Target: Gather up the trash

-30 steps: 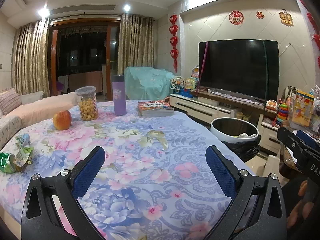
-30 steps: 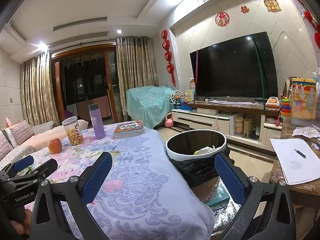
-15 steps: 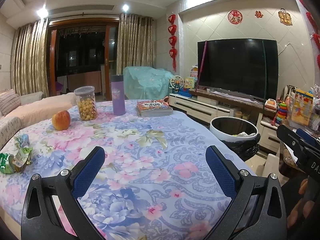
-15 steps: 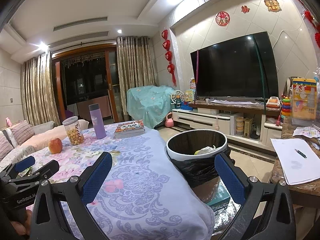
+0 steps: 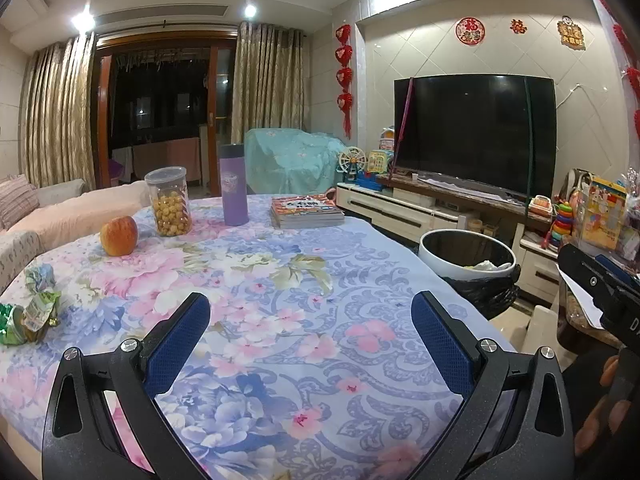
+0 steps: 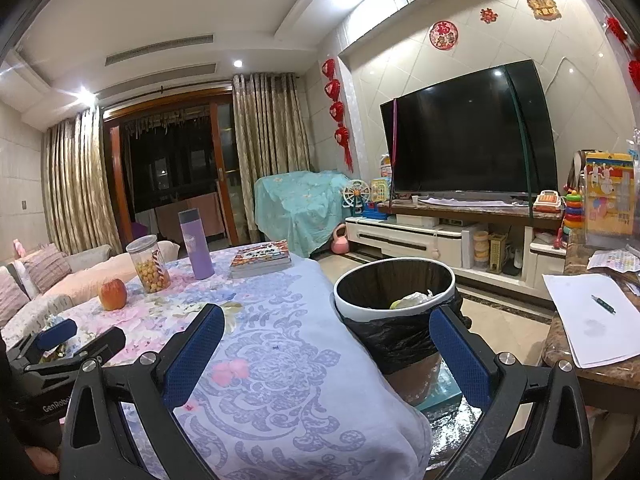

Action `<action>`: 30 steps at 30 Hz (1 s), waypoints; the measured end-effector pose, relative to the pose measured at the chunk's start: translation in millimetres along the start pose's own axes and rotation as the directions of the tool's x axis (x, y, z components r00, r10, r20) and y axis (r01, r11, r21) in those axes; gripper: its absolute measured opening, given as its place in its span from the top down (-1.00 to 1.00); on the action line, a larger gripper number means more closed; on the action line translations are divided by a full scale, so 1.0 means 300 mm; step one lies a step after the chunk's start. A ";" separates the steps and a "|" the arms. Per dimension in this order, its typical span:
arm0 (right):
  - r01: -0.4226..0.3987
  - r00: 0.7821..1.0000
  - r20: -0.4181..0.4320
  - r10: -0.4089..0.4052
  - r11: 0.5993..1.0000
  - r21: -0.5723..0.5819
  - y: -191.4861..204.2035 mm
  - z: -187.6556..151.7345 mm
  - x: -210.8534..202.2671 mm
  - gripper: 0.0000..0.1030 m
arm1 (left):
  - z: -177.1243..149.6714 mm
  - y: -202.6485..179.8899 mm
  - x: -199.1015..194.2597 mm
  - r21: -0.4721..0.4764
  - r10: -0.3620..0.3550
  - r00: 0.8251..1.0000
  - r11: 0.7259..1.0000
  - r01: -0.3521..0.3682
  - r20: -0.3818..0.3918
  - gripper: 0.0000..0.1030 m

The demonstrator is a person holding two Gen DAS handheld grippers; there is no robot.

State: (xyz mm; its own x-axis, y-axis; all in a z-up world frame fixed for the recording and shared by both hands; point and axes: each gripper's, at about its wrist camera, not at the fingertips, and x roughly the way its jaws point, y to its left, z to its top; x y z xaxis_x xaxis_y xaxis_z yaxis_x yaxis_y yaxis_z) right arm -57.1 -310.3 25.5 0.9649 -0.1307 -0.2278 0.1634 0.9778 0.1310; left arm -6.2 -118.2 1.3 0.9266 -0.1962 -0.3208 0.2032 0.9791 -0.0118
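Note:
Crumpled green snack wrappers lie at the table's left edge, well left of my left gripper, which hovers open and empty over the flowered tablecloth. A white-rimmed trash bin with a black liner stands off the table's right side; in the right wrist view the bin holds pale scraps. My right gripper is open and empty, its right finger in front of the bin. The left gripper shows at the lower left of the right wrist view.
On the far part of the table stand an apple, a snack jar, a purple bottle and stacked books. A marble counter with paper and a pen is at right. A TV cabinet lines the wall.
The left wrist view has shifted very slightly; the bin sits a touch lower and nearer in the right wrist view. Both grippers stay open and empty.

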 end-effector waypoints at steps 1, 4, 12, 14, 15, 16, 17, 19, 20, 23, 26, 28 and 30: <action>-0.001 1.000 0.000 0.001 1.000 0.002 -0.001 0.000 -0.001 -1.00 | 0.000 0.000 0.001 -0.001 -0.001 1.000 1.000 0.001 -0.002 -1.00; -0.003 1.000 0.002 0.003 1.000 0.003 0.001 0.000 -0.003 -1.00 | -0.001 0.001 0.002 -0.001 -0.003 1.000 1.000 0.003 -0.007 -1.00; -0.003 1.000 -0.007 0.003 1.000 0.017 -0.004 0.001 0.001 -1.00 | -0.002 -0.003 0.011 0.003 -0.007 1.000 1.000 0.007 -0.010 -1.00; -0.004 1.000 -0.009 0.004 1.000 0.020 -0.010 0.003 0.003 -1.00 | -0.003 -0.004 0.012 0.004 -0.008 1.000 1.000 0.008 -0.012 -1.00; -0.004 1.000 -0.010 0.004 1.000 0.021 -0.012 0.004 0.003 -1.00 | -0.004 -0.004 0.013 0.004 -0.009 1.000 1.000 0.009 -0.013 -1.00; -0.005 1.000 -0.010 0.005 1.000 0.022 -0.012 0.004 0.004 -1.00 | -0.004 -0.005 0.016 0.005 -0.010 1.000 1.000 0.011 -0.015 -1.00; -0.006 1.000 -0.010 0.007 1.000 0.023 -0.011 0.004 0.004 -1.00 | -0.004 -0.006 0.020 0.007 -0.011 1.000 1.000 0.011 -0.016 -1.00; -0.006 1.000 -0.014 0.006 1.000 0.026 -0.013 0.004 0.006 -1.00 | -0.007 -0.004 0.024 0.007 -0.013 1.000 1.000 0.013 -0.020 -1.00; -0.006 1.000 -0.015 0.006 1.000 0.027 -0.014 0.004 0.007 -1.00 | -0.007 -0.003 0.026 0.006 -0.014 1.000 1.000 0.015 -0.021 -1.00; -0.007 1.000 -0.020 0.008 1.000 0.030 -0.017 0.002 0.012 -1.00 | -0.008 -0.002 0.029 0.006 -0.016 1.000 1.000 0.017 -0.023 -1.00; -0.008 1.000 -0.023 0.009 0.999 0.031 -0.019 0.005 0.016 -1.00 | -0.008 -0.001 0.034 0.005 -0.018 1.000 1.000 0.018 -0.024 -1.00; -0.009 1.000 -0.023 0.010 0.999 0.032 -0.018 0.005 0.016 -1.00 | -0.009 -0.001 0.034 0.006 -0.017 1.000 1.000 0.017 -0.025 -1.00; -0.011 1.000 -0.025 0.011 0.999 0.033 -0.020 0.005 0.018 -1.00 | -0.010 0.001 0.039 0.005 -0.023 0.999 1.000 0.023 -0.027 -1.00</action>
State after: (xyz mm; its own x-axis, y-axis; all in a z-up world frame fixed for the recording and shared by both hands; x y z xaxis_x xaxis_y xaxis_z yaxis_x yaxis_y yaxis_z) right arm -52.6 -317.0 25.1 0.9612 -0.1154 -0.2504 0.1599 0.9732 0.1654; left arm 3.7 -120.2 -5.3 0.9128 -0.2166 -0.3462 0.2258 0.9741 -0.0142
